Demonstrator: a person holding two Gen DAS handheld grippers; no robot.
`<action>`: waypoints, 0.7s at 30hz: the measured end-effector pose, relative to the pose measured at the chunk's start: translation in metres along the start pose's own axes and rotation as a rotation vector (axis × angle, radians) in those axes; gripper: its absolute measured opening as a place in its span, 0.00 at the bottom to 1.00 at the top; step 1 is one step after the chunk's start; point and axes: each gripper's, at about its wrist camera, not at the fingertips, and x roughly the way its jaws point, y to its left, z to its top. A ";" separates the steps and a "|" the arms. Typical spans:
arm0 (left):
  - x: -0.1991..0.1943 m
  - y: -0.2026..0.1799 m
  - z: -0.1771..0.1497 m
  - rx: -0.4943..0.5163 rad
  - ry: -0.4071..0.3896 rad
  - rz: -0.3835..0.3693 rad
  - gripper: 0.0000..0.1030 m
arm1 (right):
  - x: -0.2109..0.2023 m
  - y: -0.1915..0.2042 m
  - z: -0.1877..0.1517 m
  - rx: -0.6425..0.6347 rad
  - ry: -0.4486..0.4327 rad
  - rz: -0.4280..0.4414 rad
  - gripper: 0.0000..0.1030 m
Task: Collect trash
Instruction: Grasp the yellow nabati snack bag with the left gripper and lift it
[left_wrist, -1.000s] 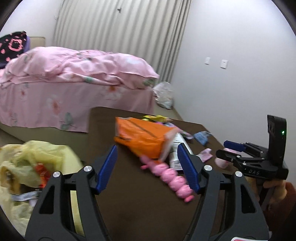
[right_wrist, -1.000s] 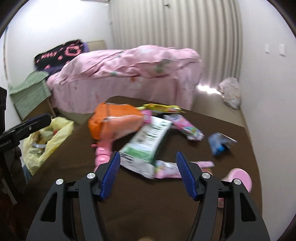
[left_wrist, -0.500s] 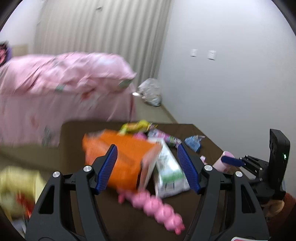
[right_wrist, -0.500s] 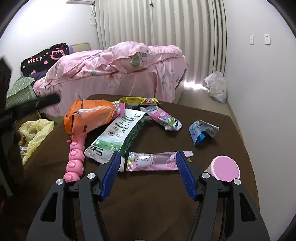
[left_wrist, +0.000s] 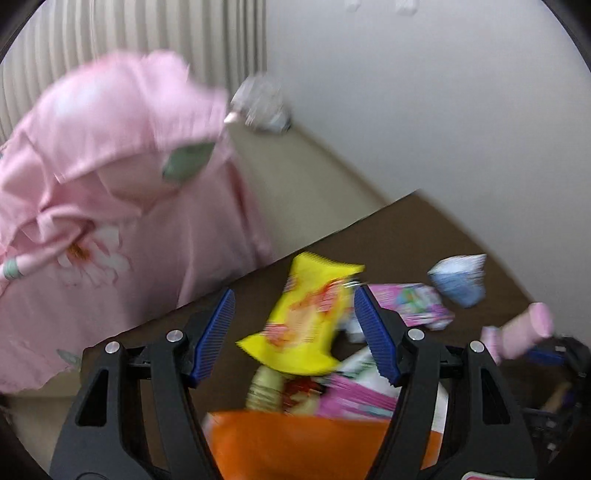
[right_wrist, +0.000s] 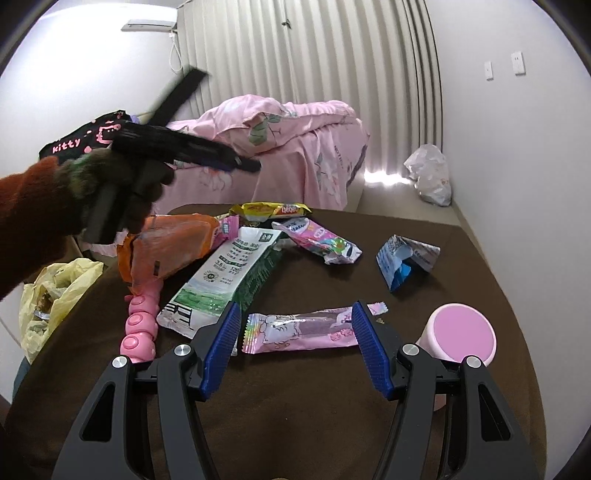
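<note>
hovering: left claw (left_wrist: 293, 334) open, empty, over yellow wrapper (left_wrist: 306, 321) | wrapper on worktop (right_wrist: 461, 258) far edge, long axis 12-to-6 between the fingers | right claw (right_wrist: 293, 345) open, pink wrapper (right_wrist: 303, 330) lying 9-to-3 at its 12 | left hand (right_wrist: 122, 195) nearer yellow one

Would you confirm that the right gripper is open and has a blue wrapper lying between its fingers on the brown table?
Not quite: the wrapper between the open right gripper fingers is pink, as the right wrist view shows. The blue wrapper lies farther back on the brown table.
</note>
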 end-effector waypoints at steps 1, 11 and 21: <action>0.009 0.003 -0.002 -0.010 0.028 -0.007 0.62 | -0.001 0.000 0.000 0.001 -0.004 0.001 0.57; 0.042 -0.001 -0.020 -0.048 0.175 -0.052 0.28 | 0.000 0.009 0.001 -0.032 0.001 0.009 0.57; -0.087 -0.023 -0.069 -0.180 -0.068 -0.050 0.27 | -0.006 0.003 0.010 -0.034 -0.004 0.007 0.55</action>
